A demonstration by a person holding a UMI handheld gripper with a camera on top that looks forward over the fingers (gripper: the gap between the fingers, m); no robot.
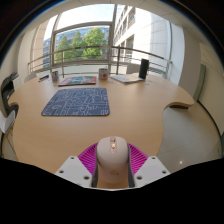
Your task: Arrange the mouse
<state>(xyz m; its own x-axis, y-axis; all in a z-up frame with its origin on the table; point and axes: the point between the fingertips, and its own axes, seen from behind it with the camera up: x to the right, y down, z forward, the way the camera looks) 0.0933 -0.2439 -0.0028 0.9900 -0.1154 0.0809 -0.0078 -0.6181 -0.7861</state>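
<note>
Wood desk [130, 115] seen before bright windows [85, 40]; patterned mat [76, 100] laid upper left. Pale beige mouse [113, 160] clamped at frame bottom by gripper [113, 162], pink pads [90, 157] pressed against both sides.

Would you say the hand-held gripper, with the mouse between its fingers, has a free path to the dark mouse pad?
Probably yes: the hand-held gripper holds the mouse, and only bare table lies before the mouse pad.

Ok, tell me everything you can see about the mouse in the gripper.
The mouse is pale beige-pink, smooth like plastic, with a small scroll wheel near its front. It sits lengthwise between the gripper fingers, whose magenta pads press both its sides, nose pointing ahead toward the patterned mouse mat on the wooden table.
</note>
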